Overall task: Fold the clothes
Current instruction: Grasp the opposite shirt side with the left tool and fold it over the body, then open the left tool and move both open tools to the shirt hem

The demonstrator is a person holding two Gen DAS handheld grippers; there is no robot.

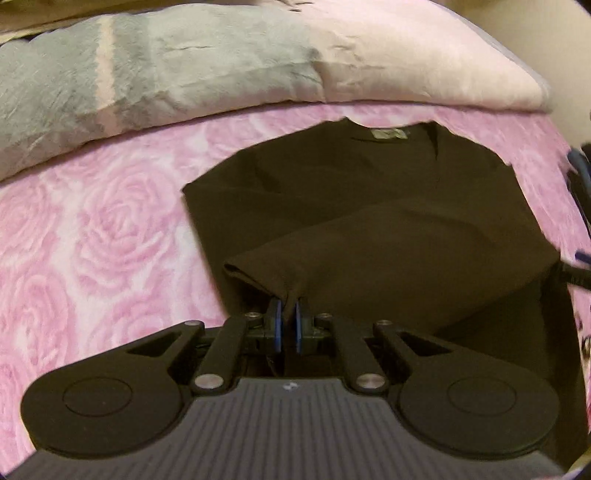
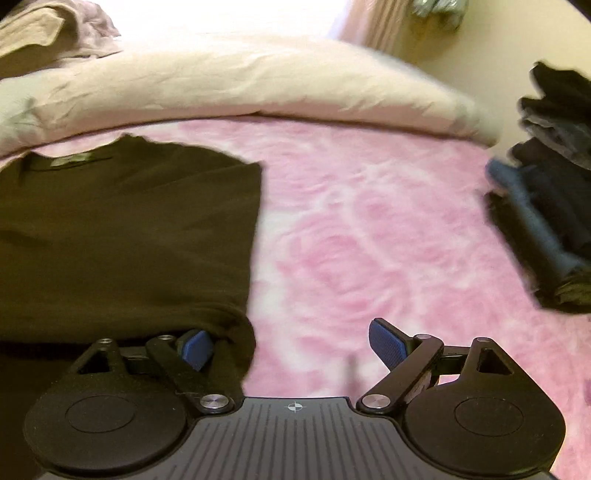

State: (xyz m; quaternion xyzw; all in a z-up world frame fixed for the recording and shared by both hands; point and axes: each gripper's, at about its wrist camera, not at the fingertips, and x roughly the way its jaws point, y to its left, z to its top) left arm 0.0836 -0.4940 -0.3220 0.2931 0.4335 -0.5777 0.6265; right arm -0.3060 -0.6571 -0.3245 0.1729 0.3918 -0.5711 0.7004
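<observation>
A dark brown shirt [image 1: 369,206] lies on the pink rose-patterned blanket [image 1: 92,229], collar and label at the far end, its sides folded in. My left gripper [image 1: 289,314] is shut on the shirt's near hem and lifts a fold of it. In the right wrist view the same shirt [image 2: 122,229] lies at the left. My right gripper [image 2: 291,343] is open; its left finger touches the shirt's near right corner, which drapes over it, and its right finger [image 2: 386,343] is over bare blanket [image 2: 369,240].
A folded grey and cream duvet [image 1: 184,74] lies along the far side of the bed. A stack of folded dark clothes [image 2: 550,206] sits at the right edge. Crumpled light clothes [image 2: 55,29] lie at the far left. A wall is behind.
</observation>
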